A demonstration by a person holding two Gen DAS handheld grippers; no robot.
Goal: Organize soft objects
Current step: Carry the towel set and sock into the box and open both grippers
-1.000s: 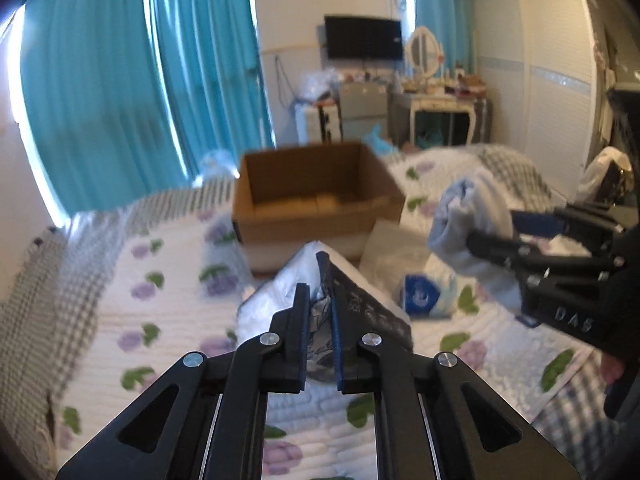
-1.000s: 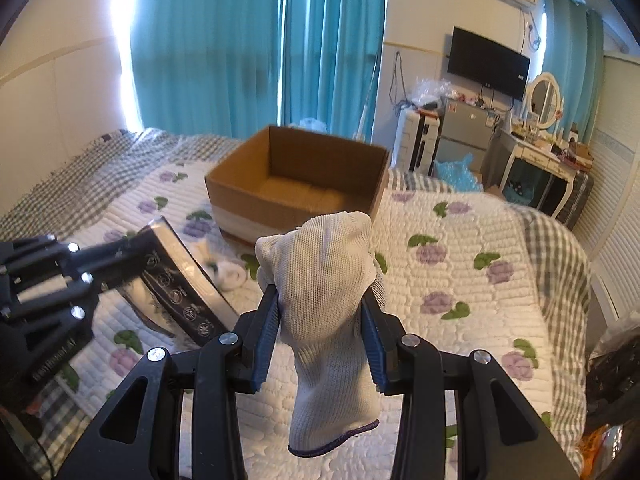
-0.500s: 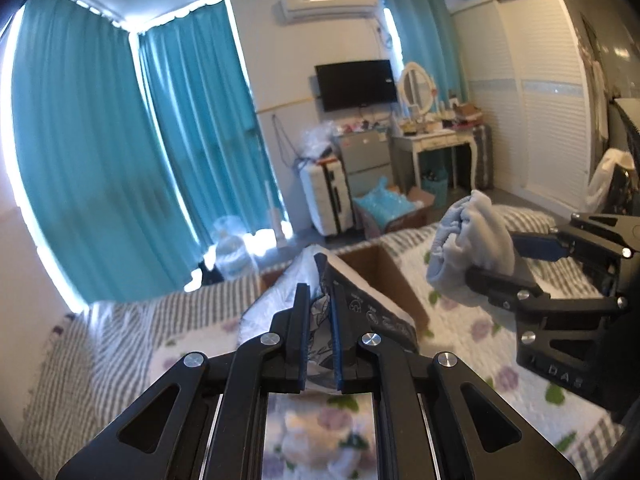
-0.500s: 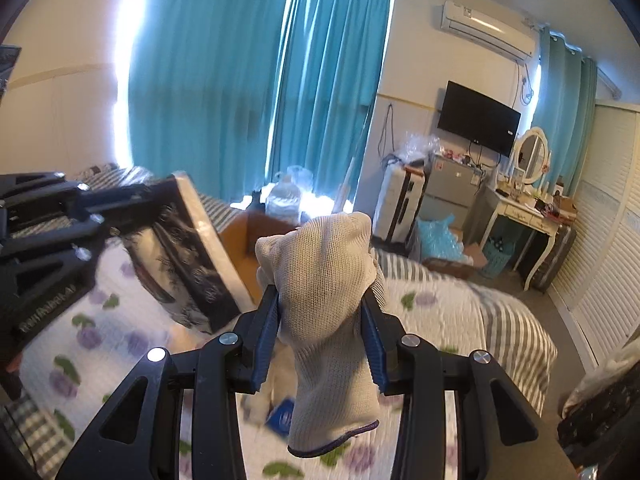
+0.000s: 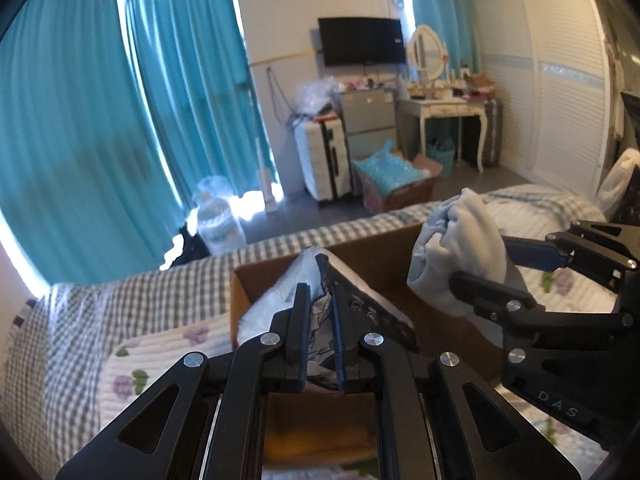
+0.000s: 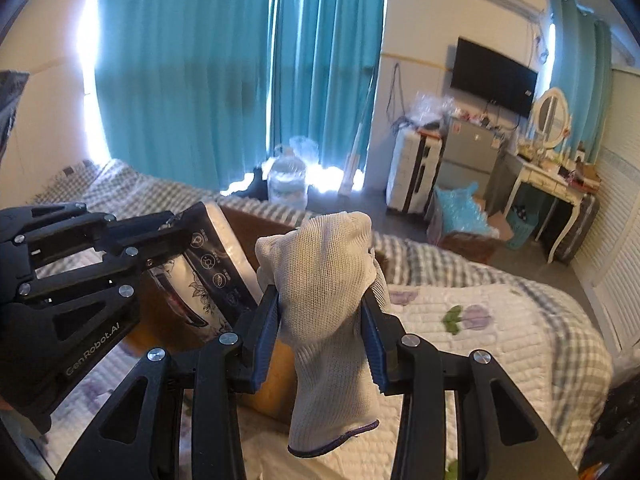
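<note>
Left claw [image 5: 319,334] narrow, clamped on a plastic-wrapped tissue pack [image 5: 352,304], held above the open cardboard box [image 5: 400,264] on the bed [image 5: 160,344]. Right claw [image 6: 326,332] clamped on a white knit glove [image 6: 324,296], cuff hanging down, beside the pack at the box's near edge.

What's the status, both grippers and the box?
Left gripper shut on tissue pack. Right gripper shut on knit glove. Both over cardboard box. Nothing blocking.
</note>
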